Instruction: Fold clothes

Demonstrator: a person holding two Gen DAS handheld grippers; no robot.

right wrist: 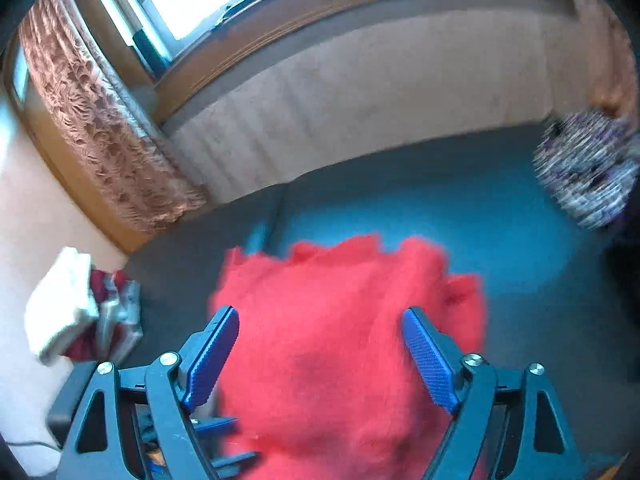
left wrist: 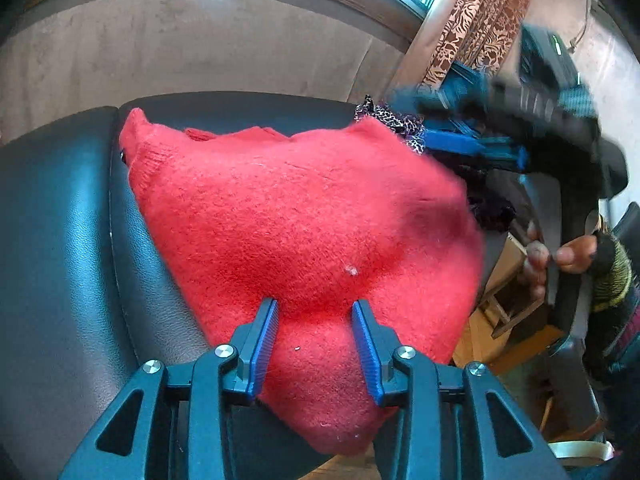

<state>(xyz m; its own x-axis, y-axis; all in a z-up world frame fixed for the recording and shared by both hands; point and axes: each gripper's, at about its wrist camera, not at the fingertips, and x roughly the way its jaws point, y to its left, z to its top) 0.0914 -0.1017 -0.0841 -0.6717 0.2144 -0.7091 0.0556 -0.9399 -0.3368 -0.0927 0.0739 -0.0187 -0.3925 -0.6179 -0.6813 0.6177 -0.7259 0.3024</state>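
A fuzzy red sweater point(left wrist: 296, 216) lies spread on the dark leather seat point(left wrist: 60, 240), its near end hanging over the front edge. My left gripper point(left wrist: 314, 312) is shut on a thick fold of that near end, which fills the gap between the blue pads. The right wrist view is blurred: my right gripper point(right wrist: 320, 314) hovers above the red sweater point(right wrist: 340, 340) with its jaws wide apart and nothing pressed between them. The left wrist view shows the same right gripper point(left wrist: 420, 118), blurred, off the sweater's far right corner, with a hand point(left wrist: 540, 256) on its handle.
A leopard-print cloth point(left wrist: 394, 120) lies at the sweater's far right corner. A purple-and-white patterned cloth point(right wrist: 588, 172) sits at the right, white and red clothes point(right wrist: 80, 312) at the left. The beige seat back point(left wrist: 200, 48) and a patterned curtain point(right wrist: 100, 132) close the far side.
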